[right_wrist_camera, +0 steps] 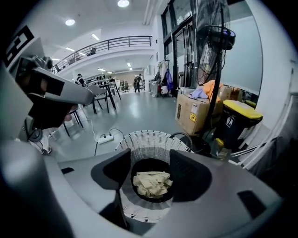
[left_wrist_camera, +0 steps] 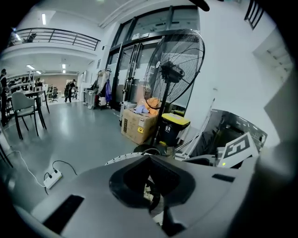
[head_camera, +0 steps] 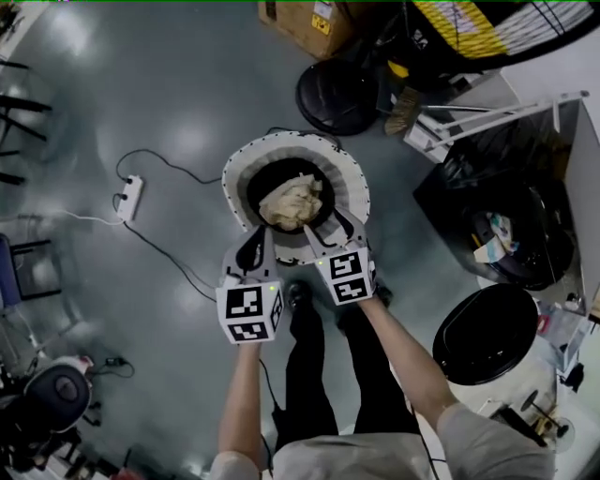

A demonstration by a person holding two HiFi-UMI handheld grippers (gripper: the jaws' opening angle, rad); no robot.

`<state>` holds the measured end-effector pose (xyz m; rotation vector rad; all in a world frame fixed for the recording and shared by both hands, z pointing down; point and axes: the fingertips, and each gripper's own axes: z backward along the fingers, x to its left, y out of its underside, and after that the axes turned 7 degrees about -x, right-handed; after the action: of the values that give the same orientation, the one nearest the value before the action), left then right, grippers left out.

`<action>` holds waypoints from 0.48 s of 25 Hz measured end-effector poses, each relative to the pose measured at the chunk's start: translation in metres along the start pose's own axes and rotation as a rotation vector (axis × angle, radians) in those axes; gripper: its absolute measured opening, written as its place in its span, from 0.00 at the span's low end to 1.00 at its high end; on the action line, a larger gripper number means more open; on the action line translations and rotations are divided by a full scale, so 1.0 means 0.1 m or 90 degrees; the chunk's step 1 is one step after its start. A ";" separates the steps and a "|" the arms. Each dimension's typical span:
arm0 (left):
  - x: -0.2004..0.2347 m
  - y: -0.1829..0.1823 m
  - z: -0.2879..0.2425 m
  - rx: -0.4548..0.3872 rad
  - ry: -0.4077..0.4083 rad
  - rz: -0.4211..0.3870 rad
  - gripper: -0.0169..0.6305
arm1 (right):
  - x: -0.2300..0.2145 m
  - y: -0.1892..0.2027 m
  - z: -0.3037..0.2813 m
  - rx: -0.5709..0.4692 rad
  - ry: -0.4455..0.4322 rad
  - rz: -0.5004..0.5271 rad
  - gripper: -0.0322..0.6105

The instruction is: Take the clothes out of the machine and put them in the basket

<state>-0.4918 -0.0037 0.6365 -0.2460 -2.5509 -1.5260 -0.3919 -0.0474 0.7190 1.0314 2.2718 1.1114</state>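
Note:
A white woven basket with a black liner stands on the grey floor, and a crumpled cream cloth lies inside it. Both grippers hover at the basket's near rim. My right gripper is open, its jaws spread above the cloth with nothing between them. My left gripper sits just to its left with its jaws together. In the left gripper view only a sliver of cream shows past the dark pads. The basket rim shows just beyond them.
A power strip and its cable lie on the floor at left. Behind the basket are a round black fan base and a cardboard box. A dark open machine and a black round lid are at right.

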 end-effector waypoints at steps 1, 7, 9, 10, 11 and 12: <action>-0.07 0.00 -0.04 0.001 0.007 -0.005 0.05 | -0.07 0.01 0.04 -0.004 0.008 -0.007 0.48; -0.78 0.10 -0.32 0.018 0.065 -0.042 0.05 | -0.71 0.24 0.46 -0.022 0.070 -0.040 0.47; -1.10 0.15 -0.41 0.026 0.088 -0.054 0.05 | -0.96 0.39 0.67 -0.021 0.095 -0.056 0.47; -1.27 0.17 -0.45 0.030 0.101 -0.060 0.05 | -1.10 0.46 0.78 -0.020 0.109 -0.064 0.47; -1.45 0.18 -0.50 0.033 0.115 -0.068 0.05 | -1.24 0.53 0.89 -0.020 0.123 -0.073 0.47; -1.63 0.19 -0.55 0.036 0.129 -0.075 0.05 | -1.39 0.60 1.01 -0.022 0.138 -0.081 0.47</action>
<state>-0.3258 -0.0536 0.6427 0.0651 -2.4813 -1.4341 -0.2128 -0.0787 0.7119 0.7724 2.4379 1.2559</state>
